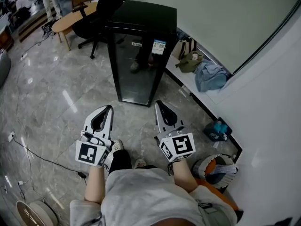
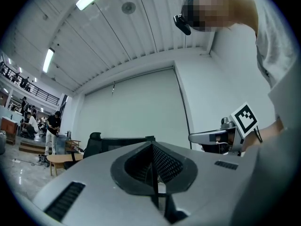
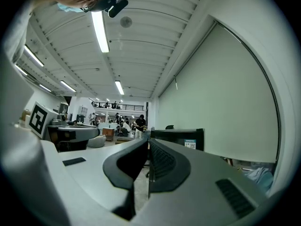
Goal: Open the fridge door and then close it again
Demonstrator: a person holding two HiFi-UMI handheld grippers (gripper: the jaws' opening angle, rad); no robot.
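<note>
A small black fridge (image 1: 141, 20) with a glass door (image 1: 136, 72) stands on the floor ahead of me, its door closed. My left gripper (image 1: 108, 108) and right gripper (image 1: 159, 103) are held level side by side, a short way in front of the door and touching nothing. Both are shut and empty. In the left gripper view the shut left gripper (image 2: 151, 147) points at the fridge top (image 2: 122, 141), with the right gripper (image 2: 218, 138) beside it. The right gripper view looks past the shut right gripper (image 3: 148, 142) to the fridge (image 3: 181, 138).
A black office chair (image 1: 101, 11) and a wooden table (image 1: 70, 20) stand behind the fridge on the left. Bags (image 1: 190, 62), a blue cloth (image 1: 211, 76), a blue box (image 1: 217, 130) and a basket (image 1: 217, 168) line the right wall. Cables (image 1: 28, 149) cross the floor at left.
</note>
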